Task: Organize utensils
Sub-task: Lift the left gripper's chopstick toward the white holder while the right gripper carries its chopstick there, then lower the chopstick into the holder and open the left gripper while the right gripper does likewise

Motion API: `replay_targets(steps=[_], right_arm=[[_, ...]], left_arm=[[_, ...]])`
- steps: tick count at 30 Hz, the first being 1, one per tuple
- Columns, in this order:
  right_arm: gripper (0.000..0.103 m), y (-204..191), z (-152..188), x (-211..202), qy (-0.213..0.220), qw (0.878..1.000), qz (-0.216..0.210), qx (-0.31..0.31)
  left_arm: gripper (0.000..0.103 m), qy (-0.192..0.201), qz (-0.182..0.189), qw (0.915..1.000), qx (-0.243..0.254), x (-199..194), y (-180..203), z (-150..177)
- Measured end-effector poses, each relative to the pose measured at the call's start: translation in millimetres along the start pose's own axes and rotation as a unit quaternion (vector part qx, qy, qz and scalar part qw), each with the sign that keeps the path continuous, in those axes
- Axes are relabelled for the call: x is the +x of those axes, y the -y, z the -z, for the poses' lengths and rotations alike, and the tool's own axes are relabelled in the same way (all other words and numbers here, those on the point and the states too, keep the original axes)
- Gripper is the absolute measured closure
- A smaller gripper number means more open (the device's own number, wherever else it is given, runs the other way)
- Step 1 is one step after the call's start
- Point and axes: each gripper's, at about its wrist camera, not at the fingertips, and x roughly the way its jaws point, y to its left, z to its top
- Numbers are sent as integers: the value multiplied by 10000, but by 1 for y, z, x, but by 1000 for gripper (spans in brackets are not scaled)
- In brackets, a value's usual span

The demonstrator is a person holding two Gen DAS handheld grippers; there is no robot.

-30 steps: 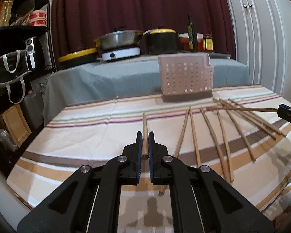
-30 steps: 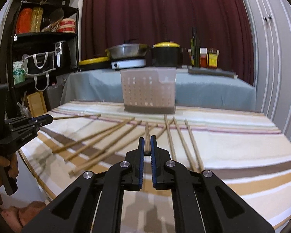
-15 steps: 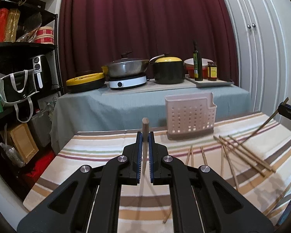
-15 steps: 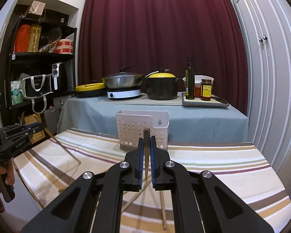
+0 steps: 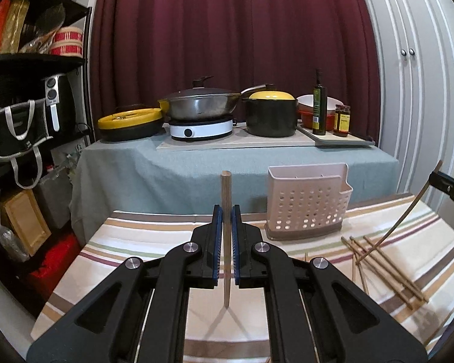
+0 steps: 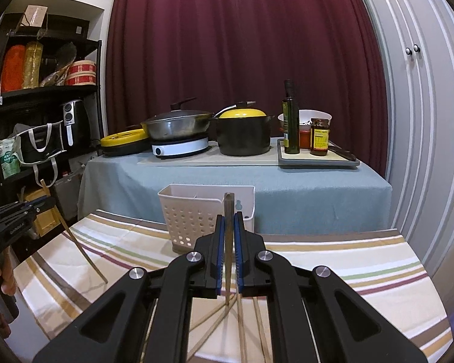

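Holding one wooden chopstick apiece, upright. Left hand-held gripper (image 5: 226,243) clamped narrow on the left chopstick (image 5: 226,187) below its blunt top, thin tip hanging just above the striped surface (image 5: 130,242) near its left edge. Right hand-held gripper (image 6: 227,248) pinched likewise on the right chopstick (image 6: 228,204), its square top showing in front of the perforated white utensil caddy (image 6: 190,211) at the far edge of the surface.

Loose chopsticks (image 5: 384,266) fanned flat toward the right edge, well apart from the caddy; more of them crossing under the right gripper.

Handling, as a judgement: light, stiff, thin sticks, smooth-sided and tapered, so likely to swivel or slide between the pads if pinched at a single spot. Best taken on the thicker upper part, as now, leaving the narrow end free to lead into the caddy. Little risk of breakage; more risk of a tip catching the caddy rim or the stick tilting in the grip. Flat-lying ones probably awkward to lift off cloth; closing across the thick end would seem the surest hold.
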Motion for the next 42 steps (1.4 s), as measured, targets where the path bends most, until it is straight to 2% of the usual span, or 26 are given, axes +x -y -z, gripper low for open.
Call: replay_targets(steps=[8, 16, 24, 34, 42], right_arm=[[96, 0, -14, 18, -47, 10000, -37, 4], [96, 0, -42, 18, 82, 9998, -161, 64], [96, 4, -85, 20, 416, 9985, -352, 82], [96, 10, -131, 40, 855, 9959, -290, -46], [96, 17, -142, 70, 932, 9954, -227, -8]], left_arm=[[96, -83, 88, 9998, -144, 23, -8, -14], [96, 50, 293, 9994, -170, 27, -3, -40], [96, 466, 585, 9971, -132, 26, 11, -92], [96, 1009, 769, 9916, -258, 46, 34, -165], [96, 1094, 891, 9895, -324, 80, 56, -188]])
